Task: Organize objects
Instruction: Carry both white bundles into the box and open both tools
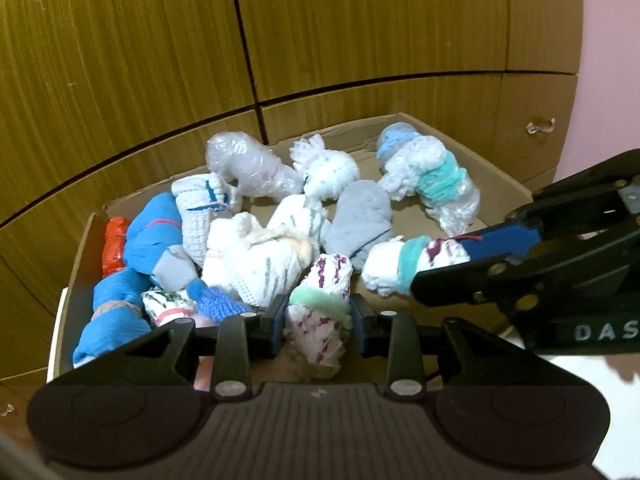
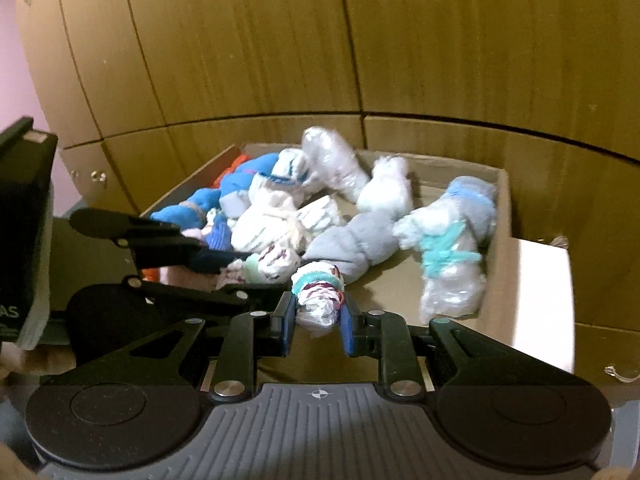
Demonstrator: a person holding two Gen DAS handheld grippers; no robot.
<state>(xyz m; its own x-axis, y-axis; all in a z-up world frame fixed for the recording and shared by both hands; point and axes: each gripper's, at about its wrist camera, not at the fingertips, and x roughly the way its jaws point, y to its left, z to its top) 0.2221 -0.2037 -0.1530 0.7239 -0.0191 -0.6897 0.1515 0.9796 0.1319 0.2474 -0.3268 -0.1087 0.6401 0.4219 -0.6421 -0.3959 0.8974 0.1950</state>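
Note:
A cardboard box holds several rolled sock bundles. My left gripper is shut on a white bundle with maroon marks and a pale green band, at the box's near edge. My right gripper comes in from the right, shut on a white bundle with a teal band. In the right wrist view my right gripper squeezes the teal-banded bundle, which also has a red rubber band, over the box. The left gripper shows at left with its green-banded bundle.
In the box lie blue rolls, a red one, a grey sock, plastic-wrapped bundles and a white-and-teal wrapped bundle. Wooden cabinet doors stand right behind it. A pink wall is at far right.

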